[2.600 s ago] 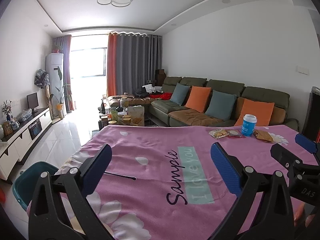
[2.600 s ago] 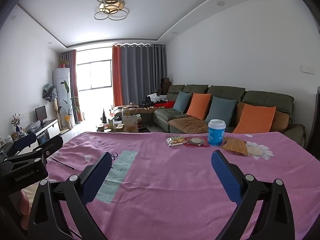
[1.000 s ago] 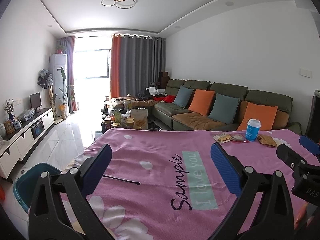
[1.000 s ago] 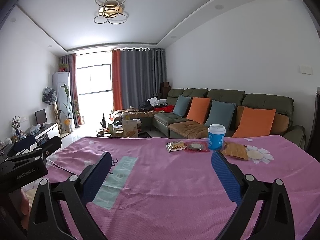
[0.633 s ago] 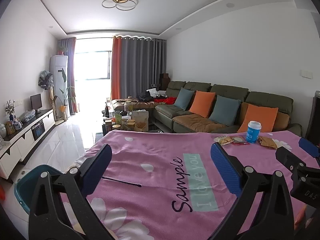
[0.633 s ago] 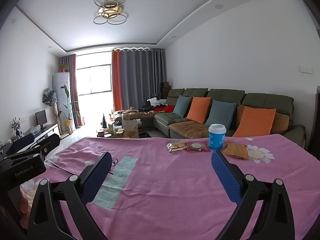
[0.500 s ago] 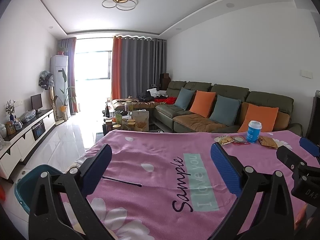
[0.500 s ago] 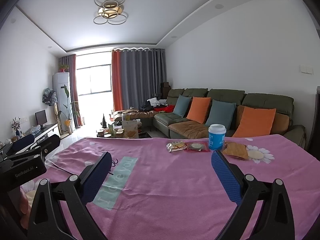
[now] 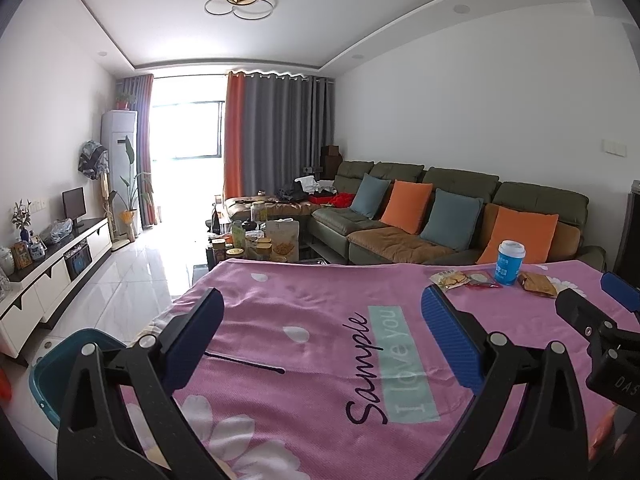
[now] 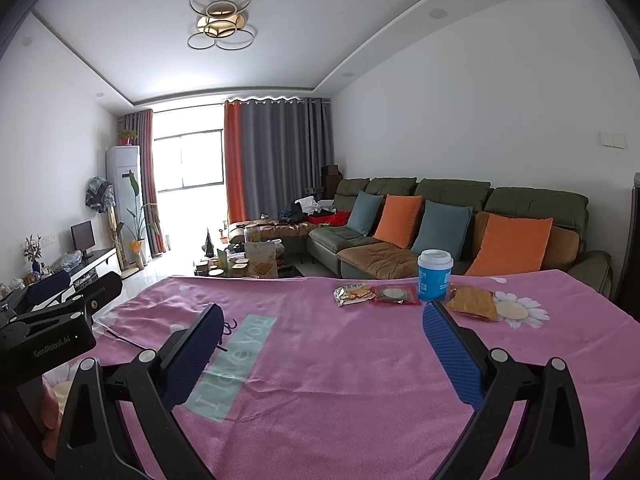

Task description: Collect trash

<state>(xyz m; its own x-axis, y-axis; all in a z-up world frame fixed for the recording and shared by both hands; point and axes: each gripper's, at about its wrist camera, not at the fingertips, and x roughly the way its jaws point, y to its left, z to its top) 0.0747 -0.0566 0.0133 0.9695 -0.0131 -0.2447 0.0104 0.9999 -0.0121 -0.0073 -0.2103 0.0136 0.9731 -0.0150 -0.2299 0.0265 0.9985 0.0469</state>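
Trash sits in a row at the far right of the counter (image 10: 360, 380), on its pink cloth: a silver snack wrapper (image 10: 352, 294), a red wrapper (image 10: 394, 294), an upright blue paper cup (image 10: 434, 276) with a white lid, and an orange-brown wrapper (image 10: 472, 302). The wrappers lie flat, edges touching or nearly so; I cannot tell whether the cup touches them.

My right gripper (image 10: 320, 354) is over the cloth, fingers (image 10: 452, 354) spread wide, gripping nothing, well short of the row. My left gripper (image 9: 316, 340) is farther left, fingers (image 9: 450, 338) likewise spread and empty, above the "Sample I love you" print (image 9: 394, 360). A thin black stick (image 9: 244, 362) lies on the cloth near the left fingertip.

Teal bin (image 9: 60, 364) stands on the floor off the counter's left corner. Green sofa (image 10: 460, 216) with orange and blue cushions behind.
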